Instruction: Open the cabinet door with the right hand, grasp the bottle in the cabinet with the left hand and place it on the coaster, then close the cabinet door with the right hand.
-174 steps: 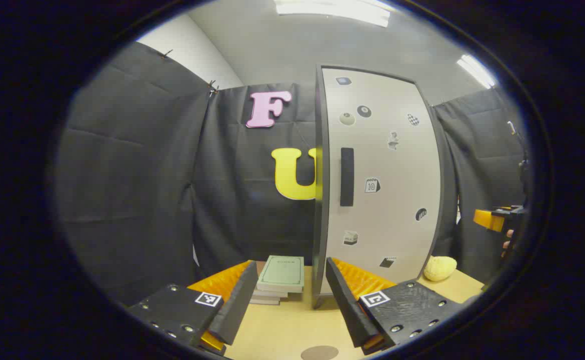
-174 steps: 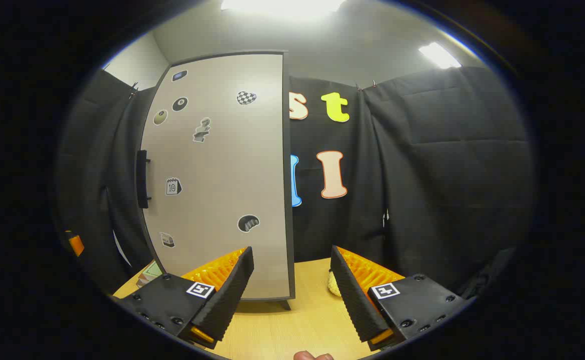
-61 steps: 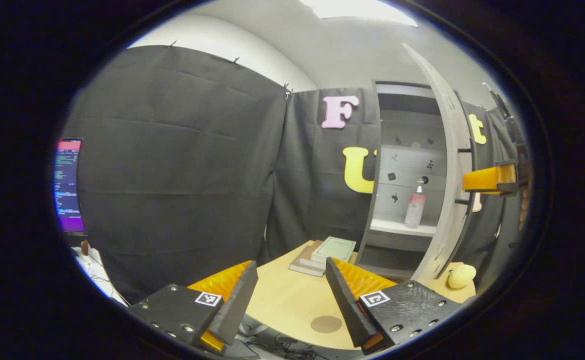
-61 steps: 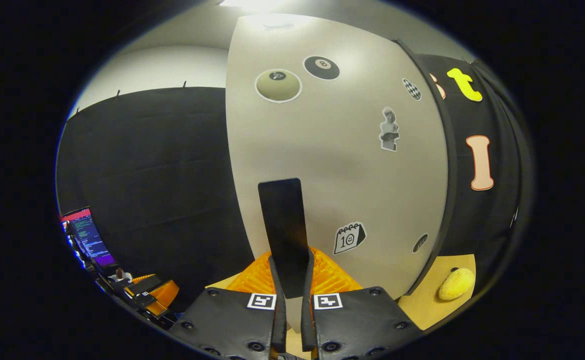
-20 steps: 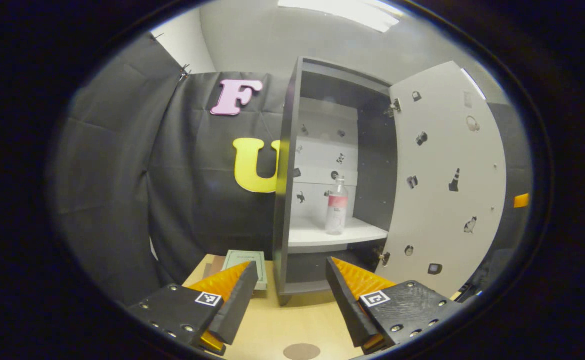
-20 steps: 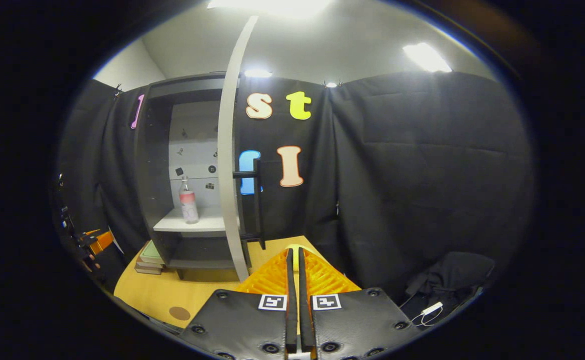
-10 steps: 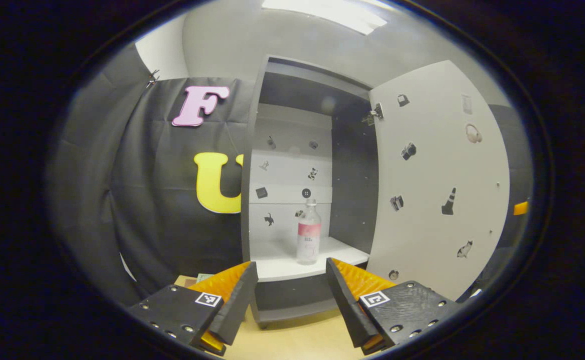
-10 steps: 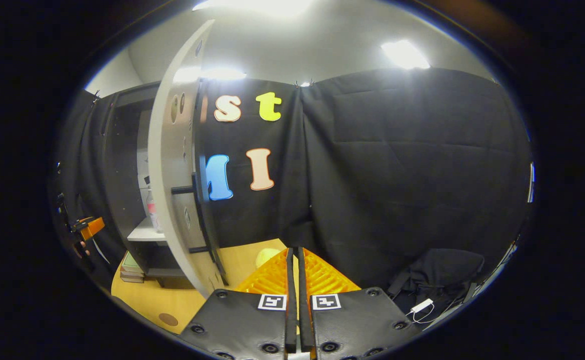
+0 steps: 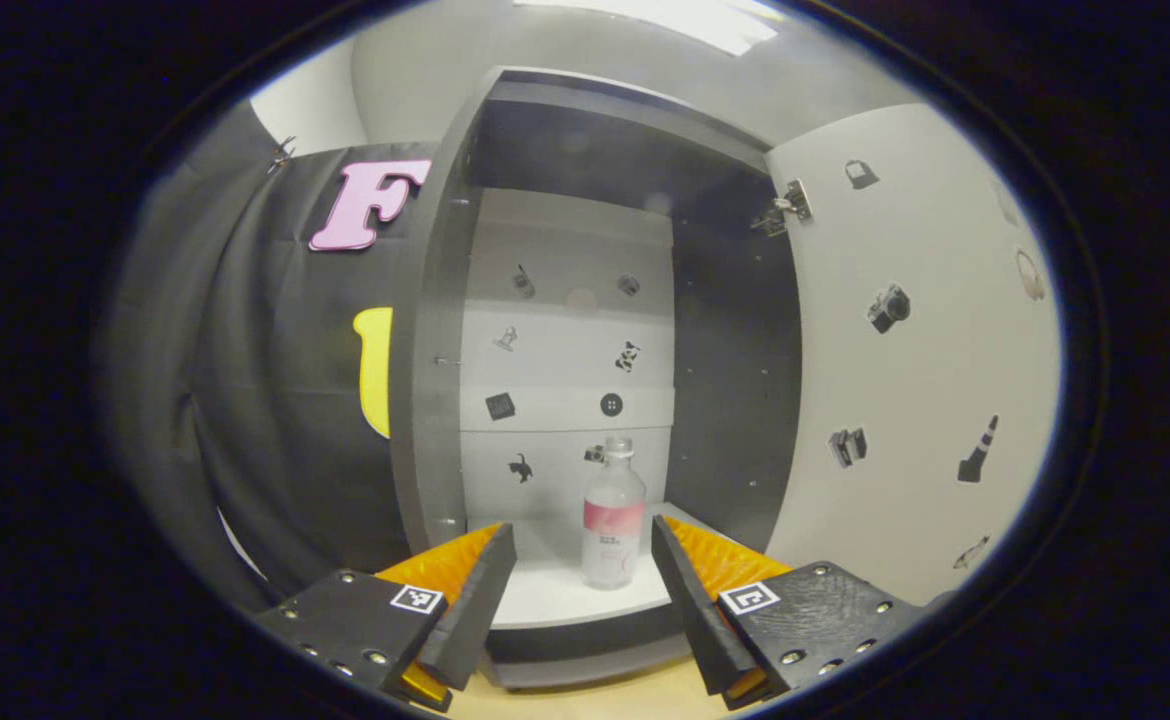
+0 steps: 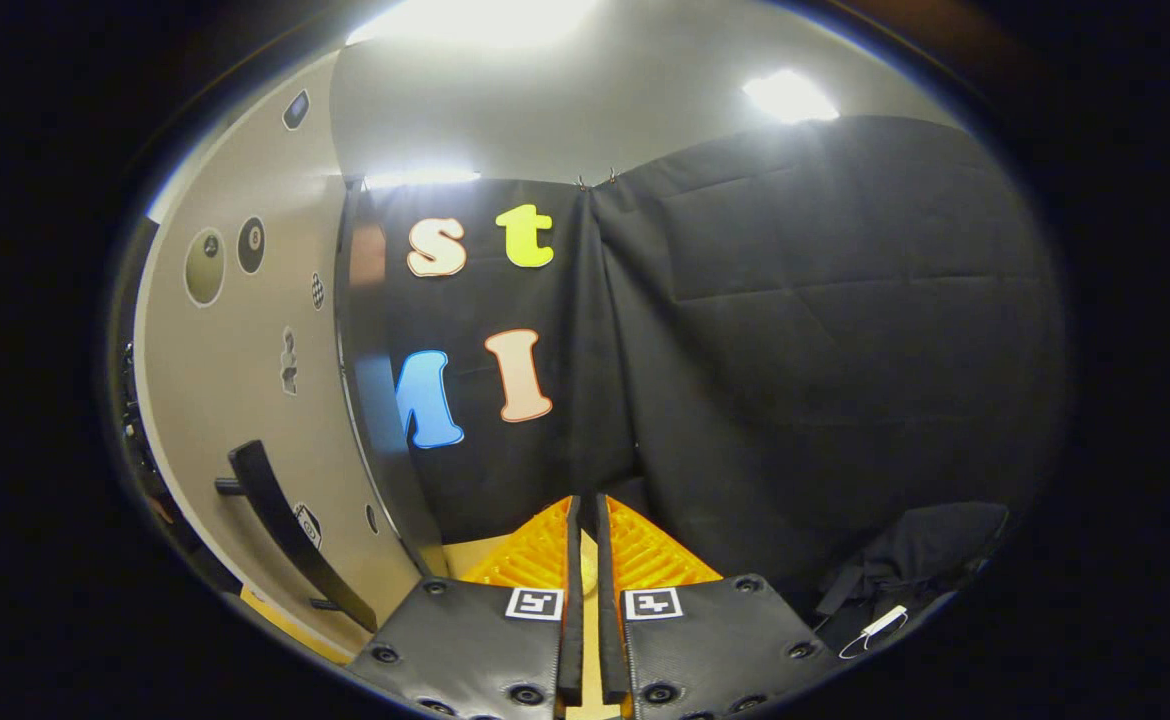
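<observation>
The grey cabinet [image 9: 425, 400] stands open, its pale door [image 9: 915, 360] swung out to the right. A clear bottle [image 9: 612, 515] with a pink label and white cap stands upright on the white shelf [image 9: 565, 600] inside. My left gripper [image 9: 575, 560] is open just in front of the shelf, and the bottle shows between its fingers but farther in. In the right gripper view, my right gripper [image 10: 585, 520] is shut with nothing in it. The door's outer face [image 10: 245, 400] and black handle [image 10: 285, 530] lie to its left.
A strip of wooden table [image 9: 585, 700] shows under the cabinet. Stickers dot the cabinet's back wall and both faces of the door. Black cloth [image 10: 825, 350] hangs ahead of the right gripper, with a dark bundle [image 10: 925, 560] and a white cable low at the right.
My left gripper has moved in toward the cabinet, so the bottle now stands larger between its fingers. My right gripper has swung to the right past the door, still shut.
</observation>
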`<action>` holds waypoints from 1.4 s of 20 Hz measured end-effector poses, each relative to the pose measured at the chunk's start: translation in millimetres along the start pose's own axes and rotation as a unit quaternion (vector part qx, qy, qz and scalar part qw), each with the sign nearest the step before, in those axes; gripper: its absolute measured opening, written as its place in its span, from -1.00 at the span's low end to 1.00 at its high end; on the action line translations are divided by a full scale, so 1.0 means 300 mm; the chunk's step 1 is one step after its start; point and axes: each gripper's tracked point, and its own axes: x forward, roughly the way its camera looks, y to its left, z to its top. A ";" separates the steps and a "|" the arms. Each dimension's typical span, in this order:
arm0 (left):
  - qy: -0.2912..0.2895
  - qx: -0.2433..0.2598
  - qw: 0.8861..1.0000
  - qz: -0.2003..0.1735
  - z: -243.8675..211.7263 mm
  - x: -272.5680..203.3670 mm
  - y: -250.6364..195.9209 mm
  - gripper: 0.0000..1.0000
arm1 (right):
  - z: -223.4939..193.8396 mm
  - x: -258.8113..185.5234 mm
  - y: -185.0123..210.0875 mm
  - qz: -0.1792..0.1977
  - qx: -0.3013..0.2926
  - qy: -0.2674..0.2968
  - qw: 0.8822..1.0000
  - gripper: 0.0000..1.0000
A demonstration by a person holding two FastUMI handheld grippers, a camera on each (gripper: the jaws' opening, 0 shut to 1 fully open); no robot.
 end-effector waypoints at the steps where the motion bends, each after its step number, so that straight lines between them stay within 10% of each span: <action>1: -0.001 0.010 1.000 -0.005 0.001 0.035 -0.020 0.66 | 0.005 0.029 0.014 0.006 0.008 -0.001 1.000 -0.70; 6: -0.006 0.007 1.000 -0.018 -0.007 0.188 -0.081 0.66 | -0.061 0.189 -0.014 0.005 0.008 0.031 0.999 0.28; 8: -0.004 0.012 1.000 -0.016 -0.013 0.242 -0.078 0.65 | -0.085 0.228 -0.018 0.004 0.007 0.038 0.999 0.96; 28: 0.045 -0.001 0.998 -0.054 -0.218 0.571 -0.078 0.70 | -0.179 0.423 -0.046 -0.004 -0.004 0.072 0.997 0.82</action>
